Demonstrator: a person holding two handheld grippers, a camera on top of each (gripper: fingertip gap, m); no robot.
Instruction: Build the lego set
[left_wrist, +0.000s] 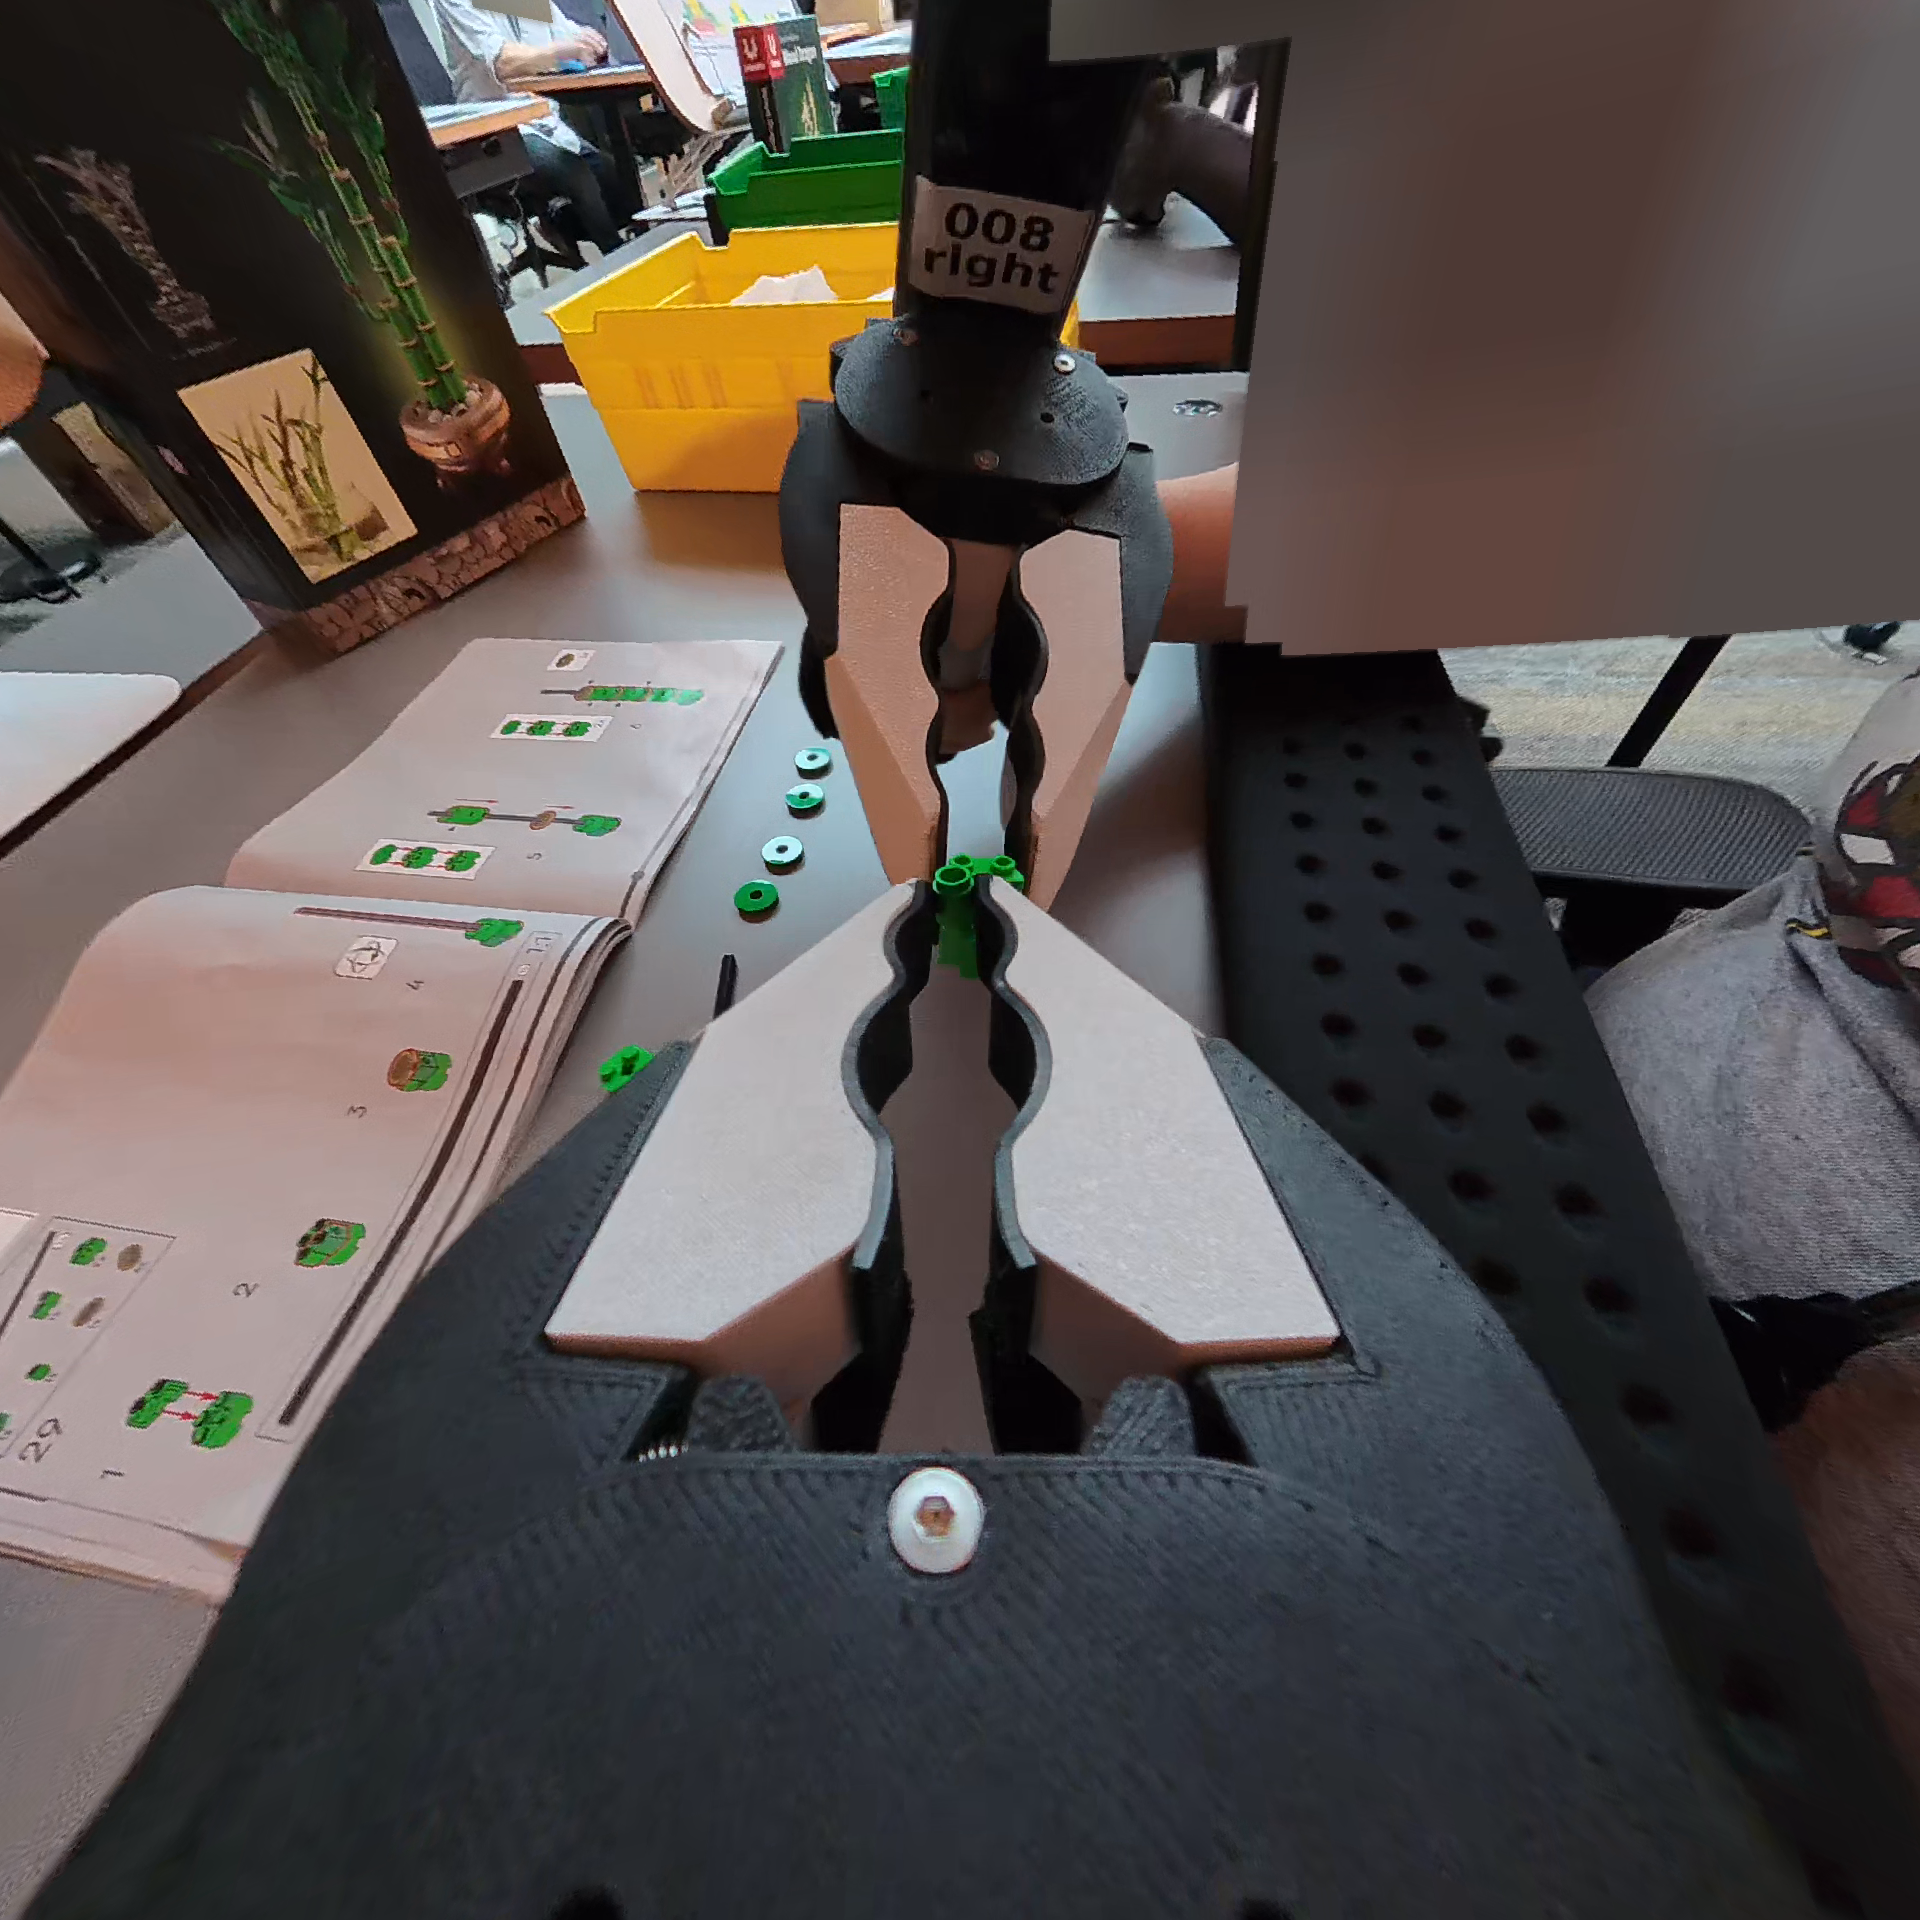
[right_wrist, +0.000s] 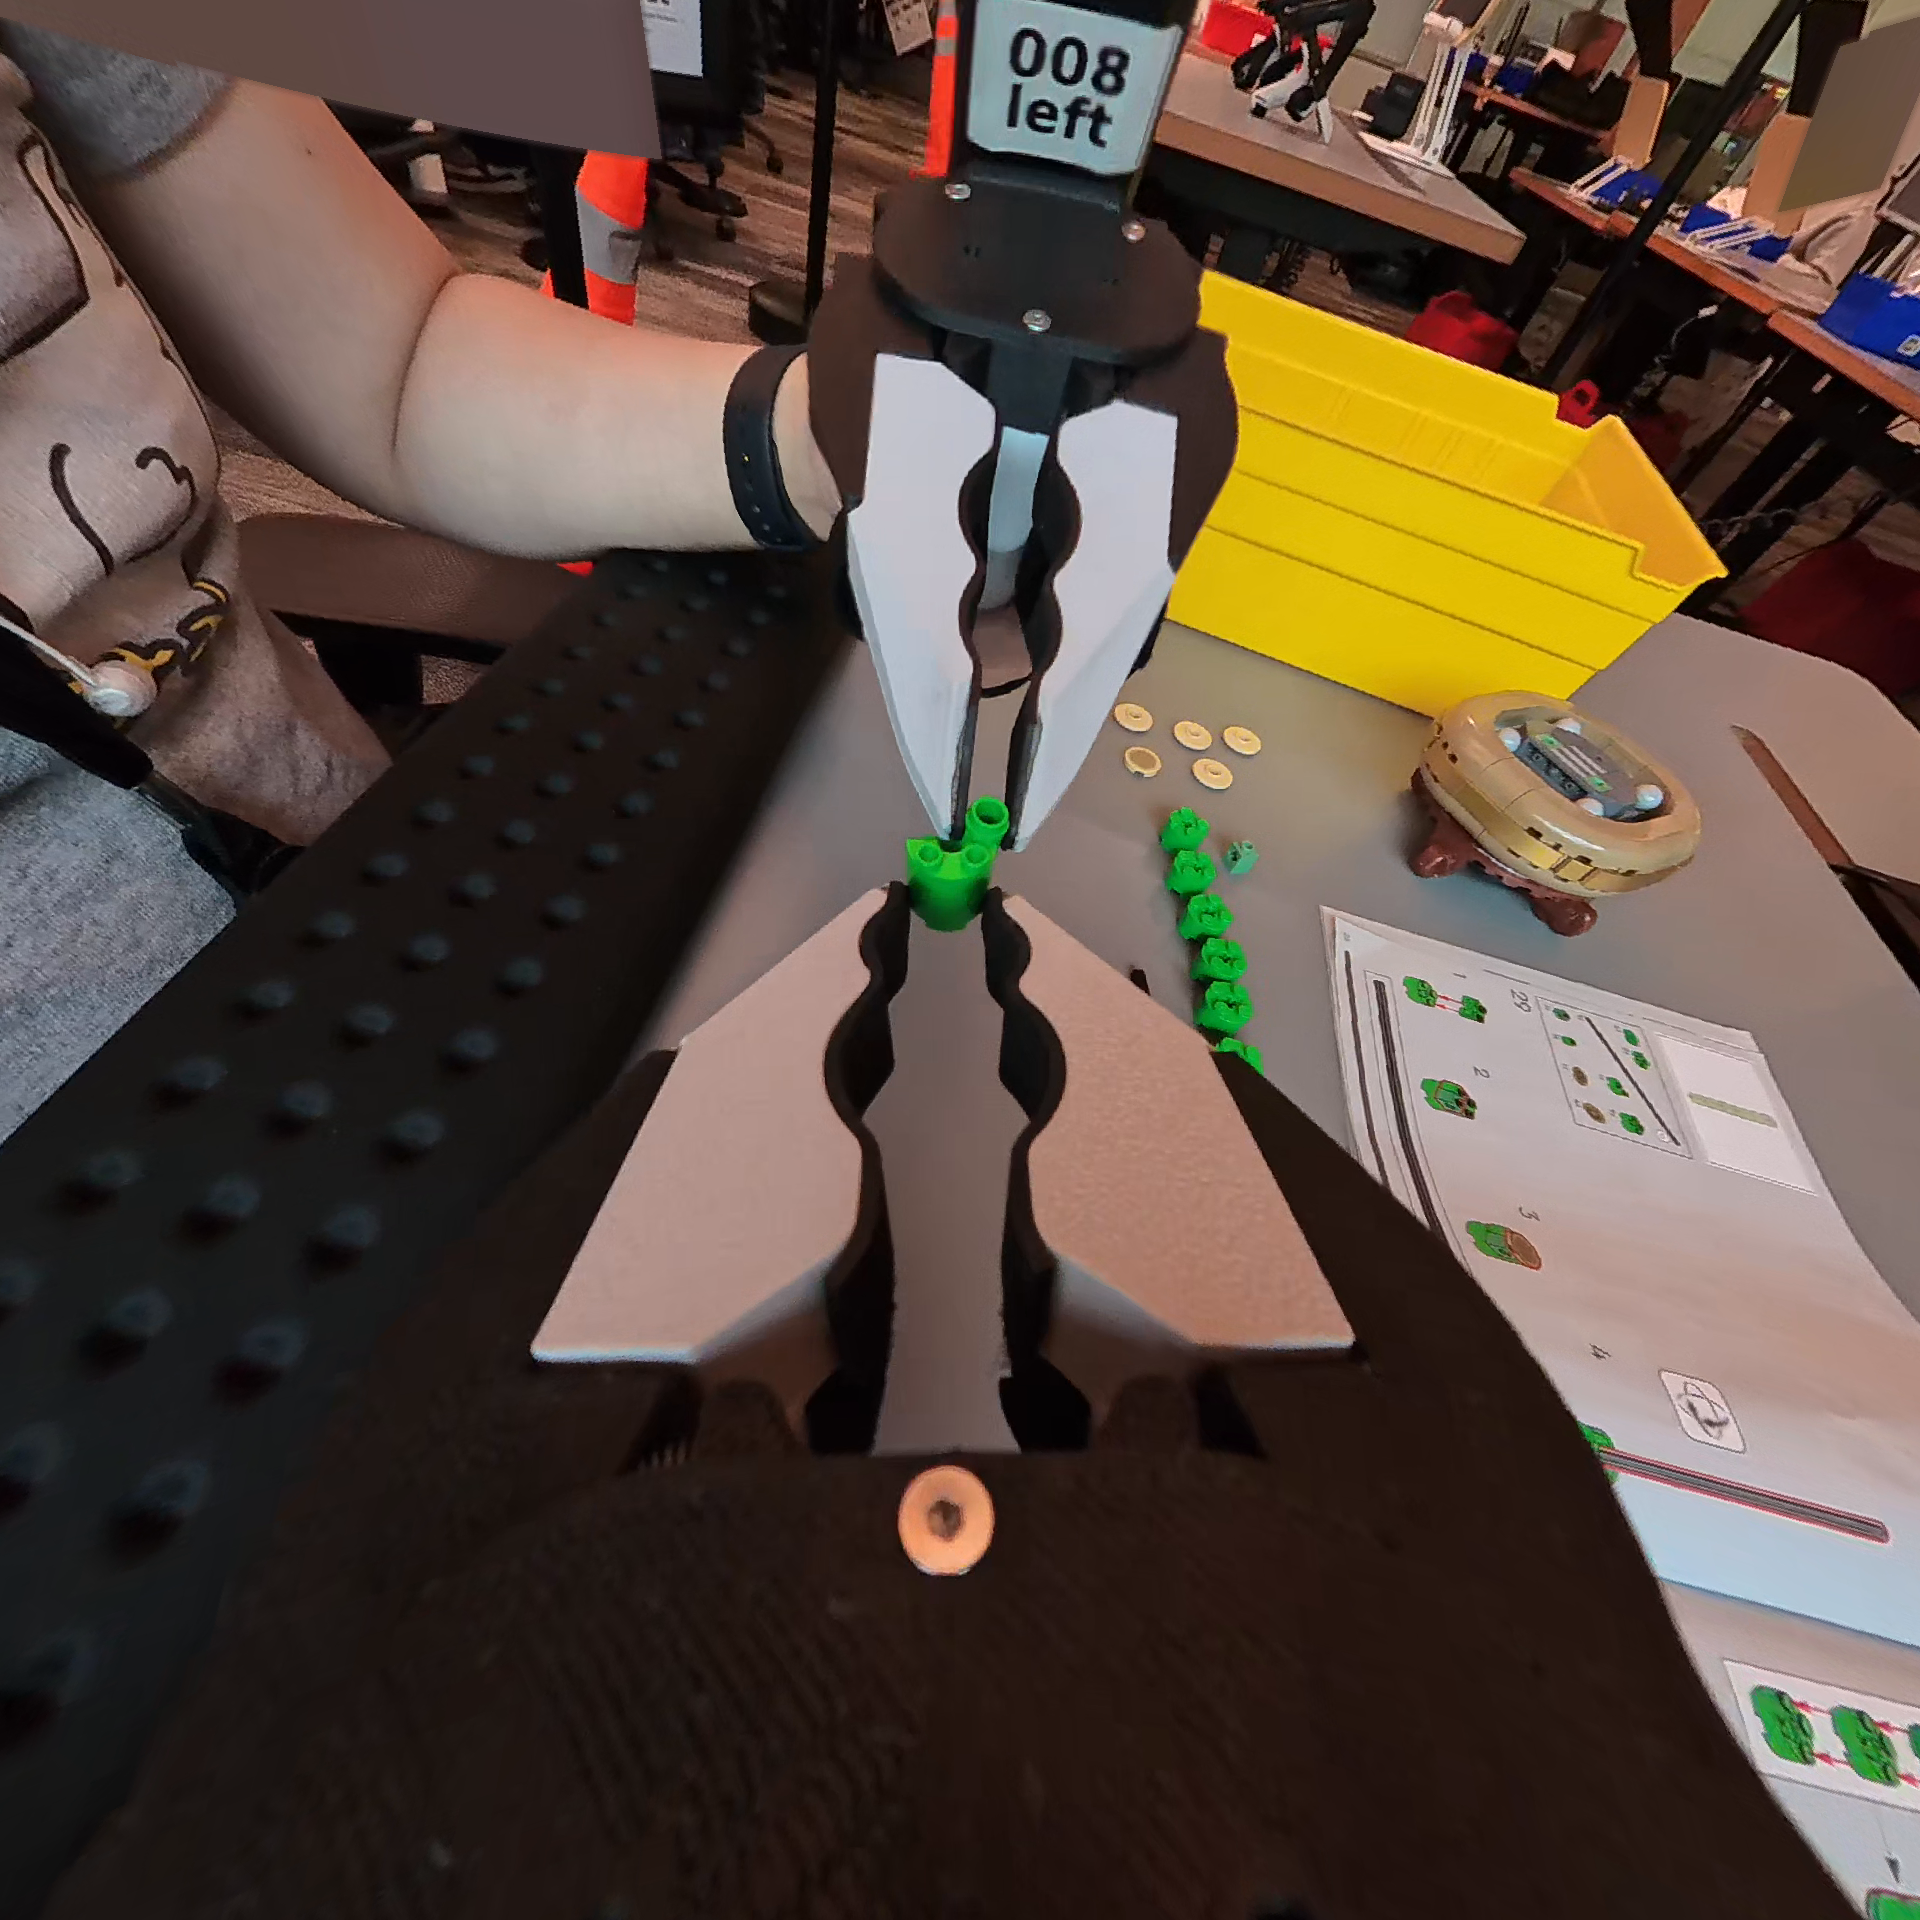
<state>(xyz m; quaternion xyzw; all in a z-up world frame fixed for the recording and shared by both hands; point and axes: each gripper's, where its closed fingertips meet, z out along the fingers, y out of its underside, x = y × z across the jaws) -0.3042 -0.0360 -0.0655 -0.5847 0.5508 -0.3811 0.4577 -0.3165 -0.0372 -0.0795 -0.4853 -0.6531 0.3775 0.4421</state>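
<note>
My right gripper (right_wrist: 945, 902) is shut on a bright green round brick (right_wrist: 943, 883), studs up. It also shows in the left wrist view (left_wrist: 975, 873), held by the right gripper (left_wrist: 982, 847) that reaches in from the far side. My left gripper (left_wrist: 961, 902) is shut on a smaller green piece (left_wrist: 956, 940). In the right wrist view the left gripper (right_wrist: 982, 828) comes down from above and its green piece (right_wrist: 987, 819) touches the round brick's far edge. Both pieces are held tip to tip above the grey table (right_wrist: 1351, 831).
An open instruction booklet (left_wrist: 312, 1039) (right_wrist: 1610, 1247) lies beside the grippers. A row of green round bricks (right_wrist: 1205, 935), tan round tiles (right_wrist: 1190, 738), green round plates (left_wrist: 755, 899) and a tan pot model (right_wrist: 1558, 790) lie around. A yellow bin (right_wrist: 1403, 520), black perforated board (left_wrist: 1403, 987) and set box (left_wrist: 312, 312) border the area. My two grippers' fingertips are within a few centimetres of each other. The tan pot model (right_wrist: 1558, 790) is about equally far from each gripper, around 25 cm.
</note>
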